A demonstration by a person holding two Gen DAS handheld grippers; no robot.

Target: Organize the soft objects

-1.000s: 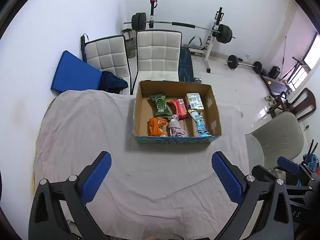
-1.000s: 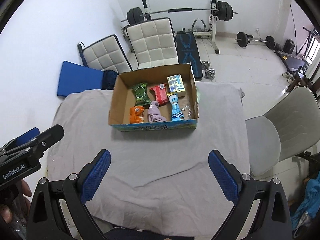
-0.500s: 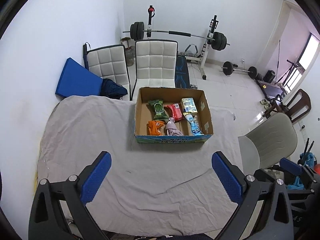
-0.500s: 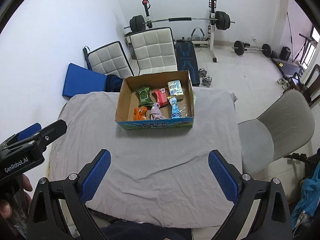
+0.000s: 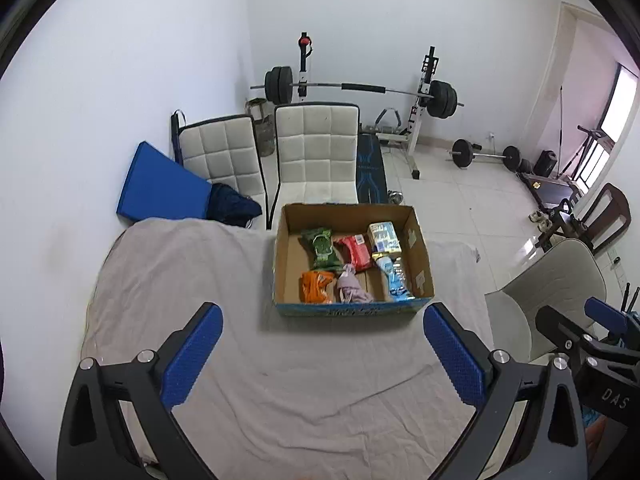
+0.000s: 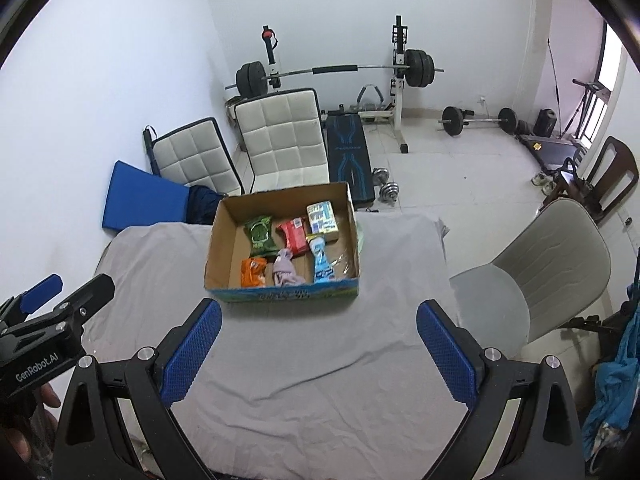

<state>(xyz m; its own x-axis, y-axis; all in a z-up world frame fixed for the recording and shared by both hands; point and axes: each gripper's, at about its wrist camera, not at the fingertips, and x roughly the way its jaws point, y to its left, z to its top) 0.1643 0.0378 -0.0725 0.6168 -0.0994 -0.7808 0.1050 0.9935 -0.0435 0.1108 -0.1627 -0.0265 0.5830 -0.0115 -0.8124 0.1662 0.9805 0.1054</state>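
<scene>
A cardboard box stands at the far side of the grey-clothed table. It holds a green pack, a red pack, an orange pack, a pink cloth, a blue pack and a small carton. The box also shows in the right wrist view. My left gripper and right gripper are both open and empty, held high above the near half of the table.
Two white padded chairs and a blue mat stand behind the table. A grey chair stands at the right. A barbell rack and weights fill the back of the room.
Both grippers have pulled back and risen, so the box and table look smaller and farther away. Both stay open and empty.
</scene>
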